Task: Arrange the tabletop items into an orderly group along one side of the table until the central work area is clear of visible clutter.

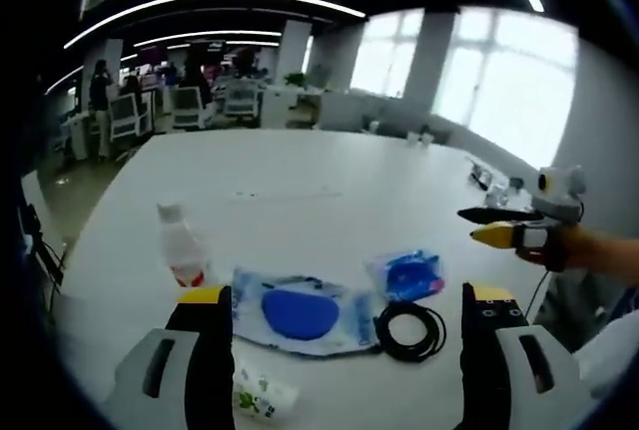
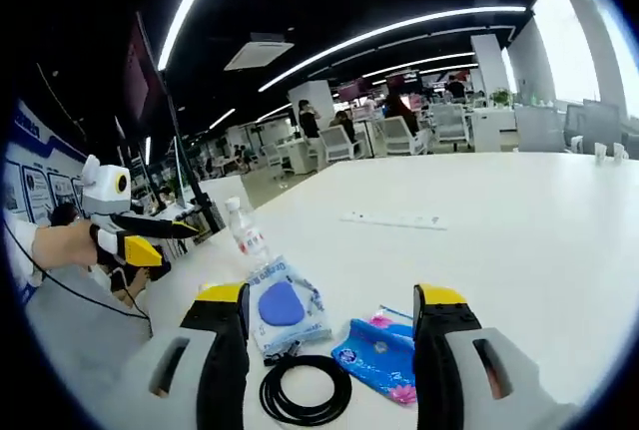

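Left gripper (image 1: 344, 320) jaws released, right gripper (image 2: 329, 325) likewise | pouch (image 1: 297, 311): light, crinkly, slippery, pinch an edge | cable (image 1: 410, 330): limp, probably rubber | bottle (image 1: 181, 245): light, tippy on counter (image 1: 300, 191)

— What do you count on your table (image 1: 300, 166)?
— One clear bottle (image 1: 181, 242) at your ten o'clock, one black cable coil (image 1: 409, 330) at four, two blue packets, the large (image 1: 297, 312) at six and the small (image 1: 406, 274) at two, and one white wrapper (image 1: 262, 393) at seven
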A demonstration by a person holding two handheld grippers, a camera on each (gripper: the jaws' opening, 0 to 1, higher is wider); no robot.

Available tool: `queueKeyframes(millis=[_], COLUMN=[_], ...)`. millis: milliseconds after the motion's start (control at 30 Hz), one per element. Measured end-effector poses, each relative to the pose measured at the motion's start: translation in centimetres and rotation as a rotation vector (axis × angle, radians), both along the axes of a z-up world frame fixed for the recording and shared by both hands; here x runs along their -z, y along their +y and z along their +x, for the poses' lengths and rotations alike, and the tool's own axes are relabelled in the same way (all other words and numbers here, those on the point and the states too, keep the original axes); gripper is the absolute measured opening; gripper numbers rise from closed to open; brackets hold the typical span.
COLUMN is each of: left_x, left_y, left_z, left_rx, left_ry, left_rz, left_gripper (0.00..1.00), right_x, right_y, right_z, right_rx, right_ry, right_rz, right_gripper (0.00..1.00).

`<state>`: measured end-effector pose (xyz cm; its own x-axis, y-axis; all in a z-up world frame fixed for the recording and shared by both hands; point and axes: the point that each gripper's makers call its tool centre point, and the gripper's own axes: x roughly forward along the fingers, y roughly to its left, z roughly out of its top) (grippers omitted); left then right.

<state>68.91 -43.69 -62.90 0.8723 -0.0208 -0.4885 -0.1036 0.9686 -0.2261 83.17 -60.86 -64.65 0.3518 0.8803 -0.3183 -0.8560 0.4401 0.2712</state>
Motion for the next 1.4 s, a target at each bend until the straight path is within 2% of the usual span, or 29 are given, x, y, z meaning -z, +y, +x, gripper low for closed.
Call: queueKeyframes(millis=[200, 333, 467, 700, 767, 900, 1100, 1233, 1400], left_x=[-0.1, -0.2, 0.4, 2.4, 2.9, 3.3, 3.7, 4.0, 5.5], left_y=[-1.3, -3.2, -5.2, -7.1, -7.3, -7.6, -7.0, -7.3, -7.3], left_z=[2.5, 4.2, 6.0, 8.1, 8.6, 9.8, 11.1, 11.3, 11.4], left_rx=[-0.007, -0.005, 0.004, 0.006, -0.001, 0.016, 0.003, 0.005, 0.016], left_ry=[0.003, 0.003, 0.015, 0.046, 0.055, 0.07, 0.073, 0.075, 0.101], left_rz=[0.003, 0.005, 0.002, -0.012, -0.023, -0.028, -0.042, -0.047, -0.048], left_gripper=[0.91, 0.91, 0.91, 0.9, 0.9, 0.9, 0.89, 0.89, 0.88], right_x=[1.3, 2.2, 2.9, 3.8, 4.3, 4.2, 4.0, 4.0, 5.3], right_y=[-1.5, -2.6, -3.8, -5.6, -6.0, -6.6, -6.8, -6.5, -6.0], right_z=[1.7, 3.0, 4.7, 6.5, 7.2, 8.1, 10.0, 9.9, 9.0], right_rx=[0.004, -0.009, 0.0, -0.008, -0.01, 0.009, 0.025, 0.026, 0.016], right_ry=[0.038, 0.027, 0.036, 0.038, 0.031, 0.05, 0.044, 0.046, 0.067], right_rz=[0.004, -0.029, -0.027, -0.043, -0.061, -0.044, -0.047, -0.048, -0.068], right_gripper=[0.63, 0.61, 0.6, 0.61, 0.61, 0.61, 0.6, 0.6, 0.6])
